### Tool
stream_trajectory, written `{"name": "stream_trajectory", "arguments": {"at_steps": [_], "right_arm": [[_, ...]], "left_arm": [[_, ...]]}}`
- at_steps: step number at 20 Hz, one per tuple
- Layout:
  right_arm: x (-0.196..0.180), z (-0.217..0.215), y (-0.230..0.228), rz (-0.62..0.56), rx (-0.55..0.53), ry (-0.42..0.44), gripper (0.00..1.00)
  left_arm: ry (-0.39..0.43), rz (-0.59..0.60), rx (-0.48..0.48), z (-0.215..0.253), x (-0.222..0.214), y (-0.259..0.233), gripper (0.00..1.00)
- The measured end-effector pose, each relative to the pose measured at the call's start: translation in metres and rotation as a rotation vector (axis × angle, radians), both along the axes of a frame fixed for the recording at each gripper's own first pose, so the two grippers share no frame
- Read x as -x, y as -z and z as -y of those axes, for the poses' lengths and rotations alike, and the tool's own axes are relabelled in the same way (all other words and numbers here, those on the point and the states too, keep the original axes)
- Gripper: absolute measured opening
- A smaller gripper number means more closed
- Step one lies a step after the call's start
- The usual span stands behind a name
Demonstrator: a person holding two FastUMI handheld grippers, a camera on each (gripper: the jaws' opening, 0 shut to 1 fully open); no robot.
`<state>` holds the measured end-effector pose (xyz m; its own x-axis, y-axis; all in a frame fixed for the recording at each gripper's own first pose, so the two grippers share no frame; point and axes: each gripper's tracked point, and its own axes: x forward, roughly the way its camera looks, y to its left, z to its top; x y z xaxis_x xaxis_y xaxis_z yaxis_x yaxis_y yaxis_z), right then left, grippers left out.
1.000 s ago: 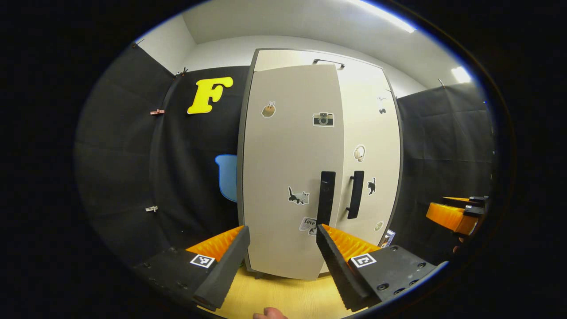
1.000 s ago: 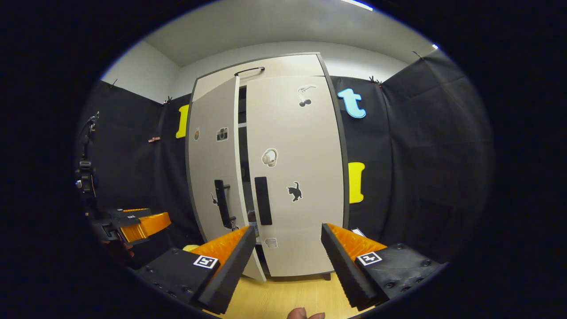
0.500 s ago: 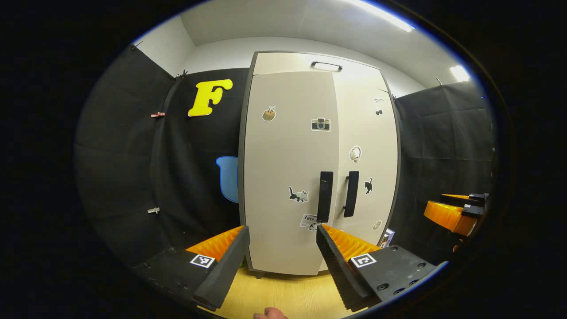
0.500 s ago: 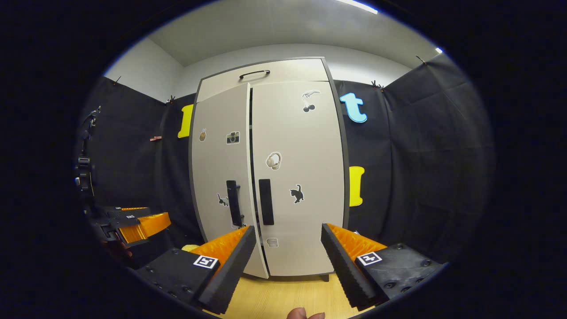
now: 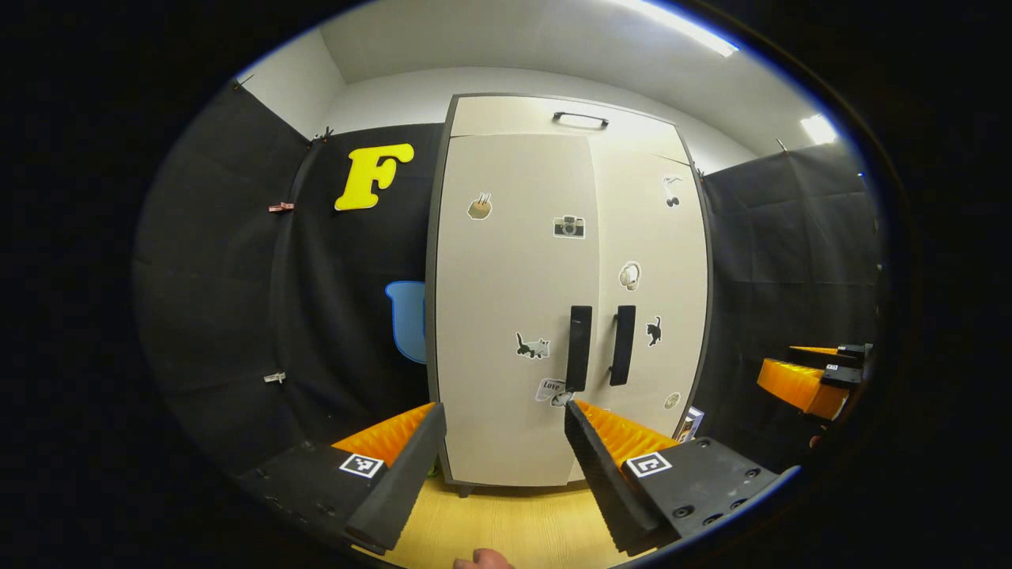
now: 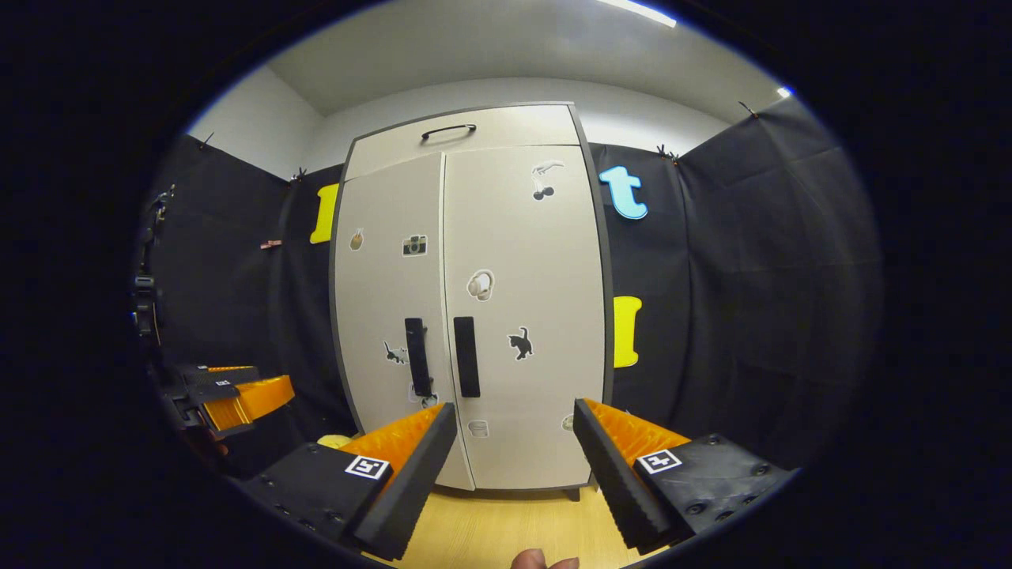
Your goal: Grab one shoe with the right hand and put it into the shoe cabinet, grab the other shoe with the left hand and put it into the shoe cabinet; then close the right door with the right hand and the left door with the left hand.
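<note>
Up close, the left gripper (image 5: pixel 504 431) is held with its ridged, wedge-shaped jaws spread wide, nothing gripped. Same for the right gripper (image 6: pixel 514 431), jaws parted and empty. Pale wood-grain floor (image 5: pixel 506 525) is seen just beneath. Further off, the shoe cabinet (image 6: pixel 474 316) is stood upright, smooth matte beige panels in a dark frame. The left door (image 5: pixel 514 316) and right door (image 6: pixel 526 316) are both pushed flush, slim black bar handles (image 6: pixel 466 357) side by side, little stickers dotted around.
</note>
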<state>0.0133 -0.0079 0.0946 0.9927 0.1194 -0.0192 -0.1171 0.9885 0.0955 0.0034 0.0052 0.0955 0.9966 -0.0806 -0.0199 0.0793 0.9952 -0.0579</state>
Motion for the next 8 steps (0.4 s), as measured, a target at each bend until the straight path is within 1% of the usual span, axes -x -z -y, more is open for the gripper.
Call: {"name": "stream_trajectory", "arguments": {"at_steps": [4,8], "right_arm": [[0.0,0.0016,0.0022,-0.004,0.025,0.008,0.98],[0.0011,-0.0021,0.0002,0.002,0.027,-0.003,0.98]], "left_arm": [[0.0,0.0,-0.005,0.0019,-0.0007,0.0012,0.95],[0.004,-0.002,-0.007,0.0053,-0.0009,0.0021,0.95]]}}
